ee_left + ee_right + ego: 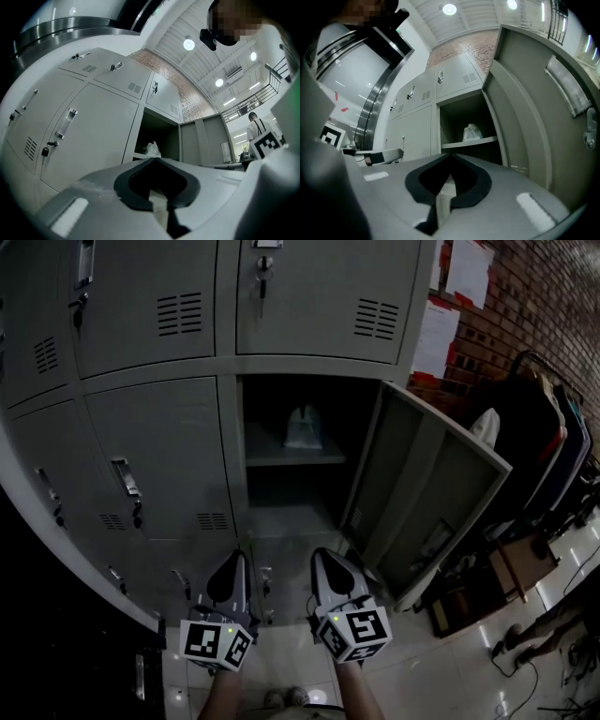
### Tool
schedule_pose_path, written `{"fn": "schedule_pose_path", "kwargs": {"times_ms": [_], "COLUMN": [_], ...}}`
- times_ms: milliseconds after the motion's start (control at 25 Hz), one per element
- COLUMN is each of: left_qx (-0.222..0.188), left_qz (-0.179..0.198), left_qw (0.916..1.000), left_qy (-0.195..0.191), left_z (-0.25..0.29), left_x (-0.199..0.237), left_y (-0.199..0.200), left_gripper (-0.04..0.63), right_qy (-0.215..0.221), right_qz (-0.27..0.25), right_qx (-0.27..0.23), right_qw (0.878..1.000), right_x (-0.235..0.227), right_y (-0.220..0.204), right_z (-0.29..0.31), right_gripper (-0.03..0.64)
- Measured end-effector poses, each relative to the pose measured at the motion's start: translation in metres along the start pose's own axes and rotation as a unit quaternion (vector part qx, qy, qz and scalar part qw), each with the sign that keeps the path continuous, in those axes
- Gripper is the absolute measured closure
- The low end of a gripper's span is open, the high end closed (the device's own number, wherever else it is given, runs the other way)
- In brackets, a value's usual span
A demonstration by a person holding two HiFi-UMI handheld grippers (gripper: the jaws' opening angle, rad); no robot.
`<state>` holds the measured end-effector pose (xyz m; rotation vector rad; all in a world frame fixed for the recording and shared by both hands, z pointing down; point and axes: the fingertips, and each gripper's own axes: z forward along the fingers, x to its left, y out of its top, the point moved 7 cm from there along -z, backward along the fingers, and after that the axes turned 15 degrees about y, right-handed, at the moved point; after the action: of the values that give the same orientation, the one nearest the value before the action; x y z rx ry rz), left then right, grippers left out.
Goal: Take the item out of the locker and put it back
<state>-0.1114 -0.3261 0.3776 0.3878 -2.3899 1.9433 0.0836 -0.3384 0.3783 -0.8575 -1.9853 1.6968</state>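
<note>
The item, a white crumpled bag [302, 427], lies on the shelf inside the open locker [291, 484], whose grey door [433, 493] swings out to the right. The bag [151, 149] shows in the left gripper view, and again as the same bag [472, 132] in the right gripper view. Both grippers hang low in front of the locker, well short of the shelf. My left gripper [233, 556] [153, 159] is shut and empty. Beside it, my right gripper [328, 555] [451, 155] is shut with nothing between its jaws.
Shut lockers with handles and padlocks [127, 479] fill the wall to the left and above. Papers [466, 273] hang on the brick wall at the right. A clothes rack [548, 446] and cables [525, 652] stand right of the open door. A person [257, 127] stands far off.
</note>
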Motion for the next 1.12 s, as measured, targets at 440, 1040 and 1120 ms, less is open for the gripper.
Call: {"fn": "schedule_pose_path", "kwargs": {"times_ms": [440,1040,1120], "left_qx": [-0.012,-0.006,-0.015], "left_qz": [-0.003,0.007,0.000], "left_qw": [0.9999,0.9998,0.9998], "left_qy": [0.006,0.017,0.012], "left_z": [-0.008,-0.030,-0.042], "left_x": [0.001,-0.012,-0.014], "left_y": [0.009,0.008,0.009], "left_gripper": [0.592,0.592,0.592], "right_qy": [0.021,0.048,0.043], "right_qz": [0.004,0.025,0.023], "right_qx": [-0.018,-0.018,-0.022], "right_qw": [1.000,0.998,0.999], "right_x": [0.011,0.008,0.005], "right_y": [0.007,0.006,0.004], "right_z": [-0.004,-0.032,-0.039], "right_gripper": [0.615,0.615,0.615]}}
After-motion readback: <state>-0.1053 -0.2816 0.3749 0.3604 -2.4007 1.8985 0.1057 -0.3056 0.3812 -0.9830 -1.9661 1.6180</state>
